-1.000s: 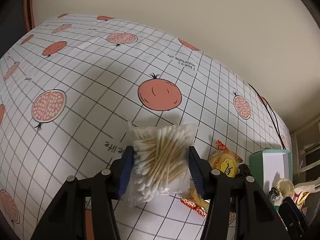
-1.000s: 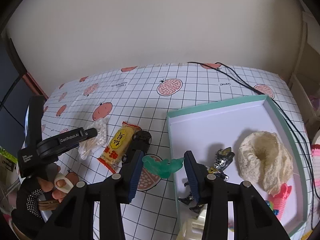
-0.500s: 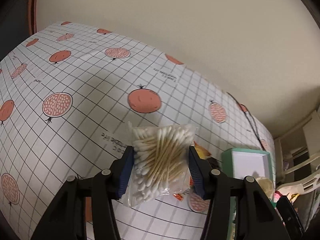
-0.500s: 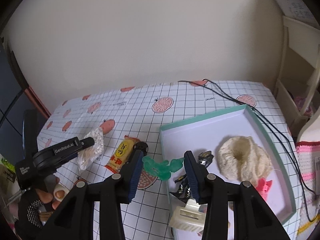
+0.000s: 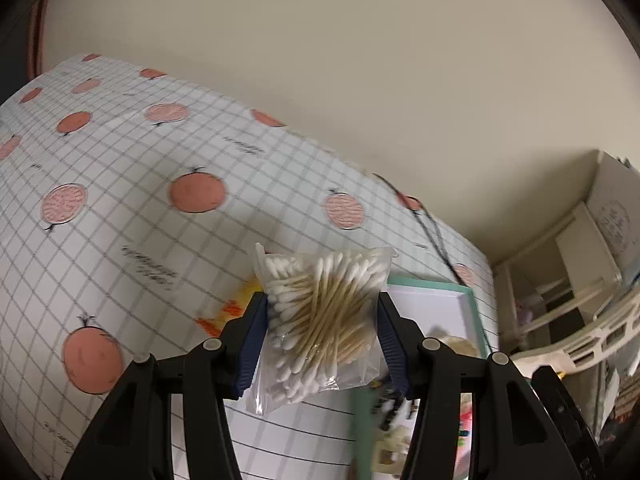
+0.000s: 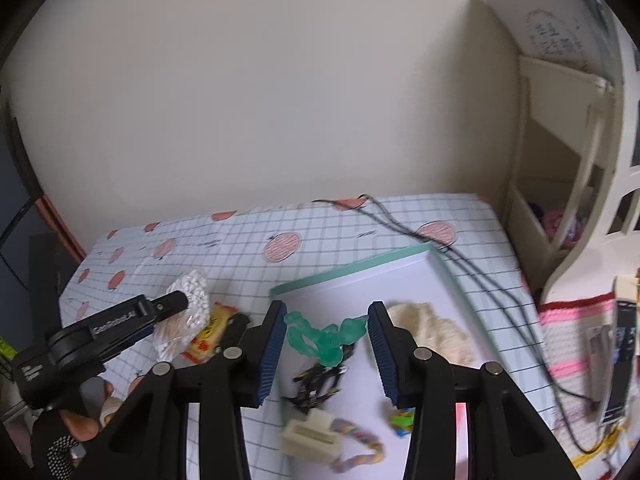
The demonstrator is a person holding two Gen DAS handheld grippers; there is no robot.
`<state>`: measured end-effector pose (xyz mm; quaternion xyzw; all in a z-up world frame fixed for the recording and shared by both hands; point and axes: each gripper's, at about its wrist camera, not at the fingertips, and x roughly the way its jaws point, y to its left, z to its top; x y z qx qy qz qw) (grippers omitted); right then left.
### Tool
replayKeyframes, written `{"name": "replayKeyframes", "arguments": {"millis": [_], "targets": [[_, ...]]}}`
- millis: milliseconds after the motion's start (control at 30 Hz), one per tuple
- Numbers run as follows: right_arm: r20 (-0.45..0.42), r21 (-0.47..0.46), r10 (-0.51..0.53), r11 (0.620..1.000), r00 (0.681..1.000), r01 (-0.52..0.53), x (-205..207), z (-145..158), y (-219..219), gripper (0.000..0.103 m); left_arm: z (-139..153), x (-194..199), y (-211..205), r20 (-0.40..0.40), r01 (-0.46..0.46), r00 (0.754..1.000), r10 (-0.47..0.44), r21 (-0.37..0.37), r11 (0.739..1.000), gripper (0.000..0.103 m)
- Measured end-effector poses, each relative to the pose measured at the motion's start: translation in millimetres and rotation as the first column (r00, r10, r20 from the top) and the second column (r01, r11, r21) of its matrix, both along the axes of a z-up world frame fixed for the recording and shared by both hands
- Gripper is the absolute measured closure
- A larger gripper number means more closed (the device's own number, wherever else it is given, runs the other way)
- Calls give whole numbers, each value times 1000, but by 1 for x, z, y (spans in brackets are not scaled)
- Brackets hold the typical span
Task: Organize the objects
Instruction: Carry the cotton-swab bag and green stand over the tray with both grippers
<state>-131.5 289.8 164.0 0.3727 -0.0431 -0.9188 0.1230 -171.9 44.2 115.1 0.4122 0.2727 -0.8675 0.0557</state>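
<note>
My left gripper is shut on a clear bag of cotton swabs, held above the checked tablecloth beside the teal-rimmed white box. In the right wrist view my right gripper is shut on a green translucent toy, hanging over the near-left part of that box. The left gripper with its swab bag shows at the left of that view, held by a hand. A yellow snack packet lies on the cloth between the swab bag and the box.
Inside the box lie a cream lace piece, a dark toy figure, a cream clip and a pastel bracelet. A black cable runs past the box's right side. White shelving stands to the right.
Both grippers rose and shifted right toward the box. The left gripper carried the swab bag from the open cloth to beside the box; the green toy now hangs over the box's inside.
</note>
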Motion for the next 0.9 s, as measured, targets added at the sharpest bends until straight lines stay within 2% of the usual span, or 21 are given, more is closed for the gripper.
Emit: {"name": "replayKeyframes", "arguments": {"millis": [400,900], "targets": [[-21,-4,-87,996,996,87,-15,13,46,58,-6,-14,61,-25,131,991,-131,11,991,48],[41,22,-90,996,995,89,-42,-16,43,58,-29,-46,88,-15,194,981,-194,18,981,48]]}}
